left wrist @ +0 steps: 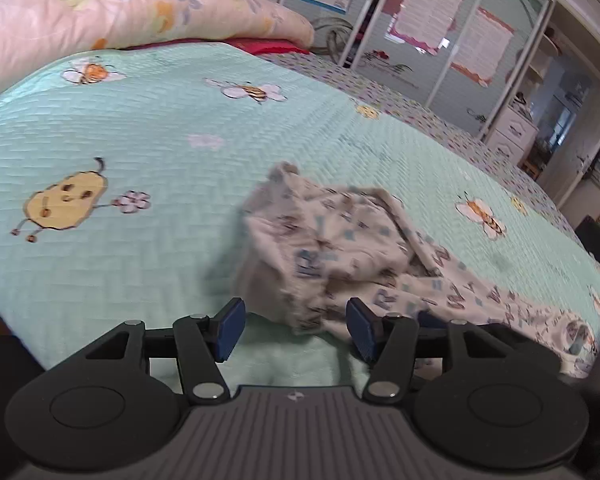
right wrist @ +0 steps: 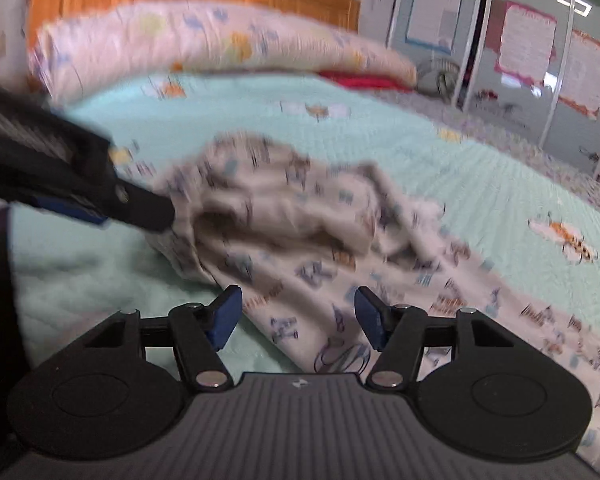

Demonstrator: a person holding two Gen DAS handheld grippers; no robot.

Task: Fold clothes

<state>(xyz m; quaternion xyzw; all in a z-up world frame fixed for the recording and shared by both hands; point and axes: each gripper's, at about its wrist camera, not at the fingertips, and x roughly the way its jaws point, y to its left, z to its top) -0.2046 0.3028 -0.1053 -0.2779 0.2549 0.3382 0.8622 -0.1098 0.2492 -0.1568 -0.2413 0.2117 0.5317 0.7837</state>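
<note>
— Cream cotton, printed with grey and blue letters: the garment (left wrist: 340, 248) lies bunched near the front edge of the mint quilt (left wrist: 140, 128), one end heaped up, the other trailing flat off to the right.

— So how far along is the folding?

— Barely begun, I'd judge. No clean fold shows; the heap is rumpled and the whole piece needs spreading out before any crease is made.

— And the grippers?

— The left gripper (left wrist: 296, 330) has its jaws apart, the heap's edge just beyond the pads, nothing pinched. The right gripper (right wrist: 298, 320) is also apart, over the flat trailing cloth, not clamped.

— Anything else around?

— A floral pillow (left wrist: 120, 4) at the head of the bed, mirrored wardrobe doors (left wrist: 440, 40) beyond.
</note>
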